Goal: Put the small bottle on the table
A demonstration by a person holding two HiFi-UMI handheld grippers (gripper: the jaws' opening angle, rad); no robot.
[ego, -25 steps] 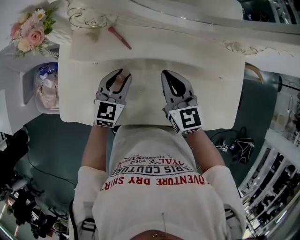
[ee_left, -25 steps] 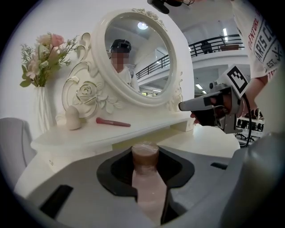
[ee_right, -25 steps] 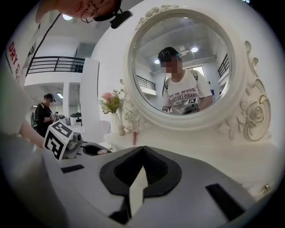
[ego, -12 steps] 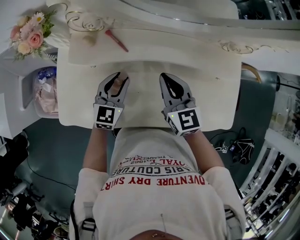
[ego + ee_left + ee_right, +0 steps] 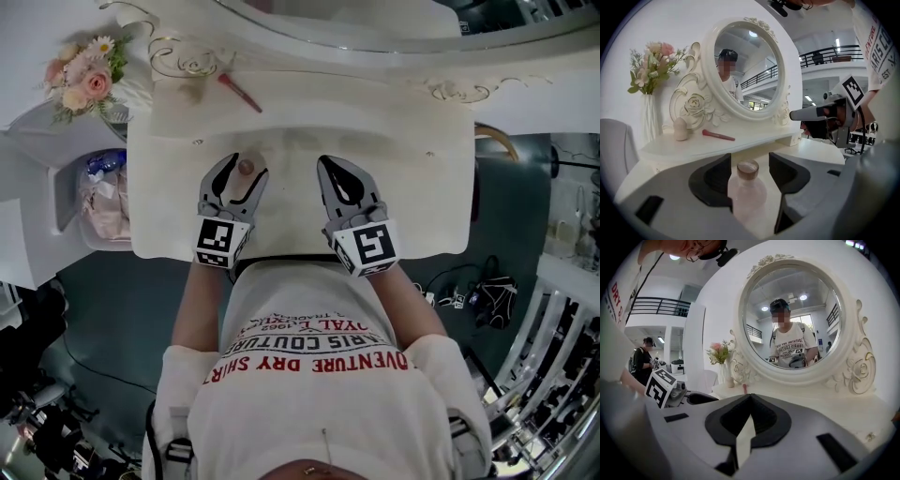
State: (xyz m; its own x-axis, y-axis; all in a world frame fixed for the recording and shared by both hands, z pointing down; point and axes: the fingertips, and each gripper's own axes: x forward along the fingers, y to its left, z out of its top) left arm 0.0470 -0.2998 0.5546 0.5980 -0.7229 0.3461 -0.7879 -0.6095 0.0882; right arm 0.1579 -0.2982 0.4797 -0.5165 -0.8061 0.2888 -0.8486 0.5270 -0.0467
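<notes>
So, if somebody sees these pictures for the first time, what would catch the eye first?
Probably the small pink bottle, upright on the white dressing table between the opening jaws of the left gripper. Behind it rises the round mirror in an ornate white frame, with pink flowers to its left and a red brush on the shelf.

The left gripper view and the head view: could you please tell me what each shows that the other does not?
Only the left gripper view: the round mirror's glass with a person reflected. Only the head view: the dark floor, cables on it and a bin beside the table. Both: the small bottle upright between the left tool's opening jaws, the red brush and the flowers.
</notes>
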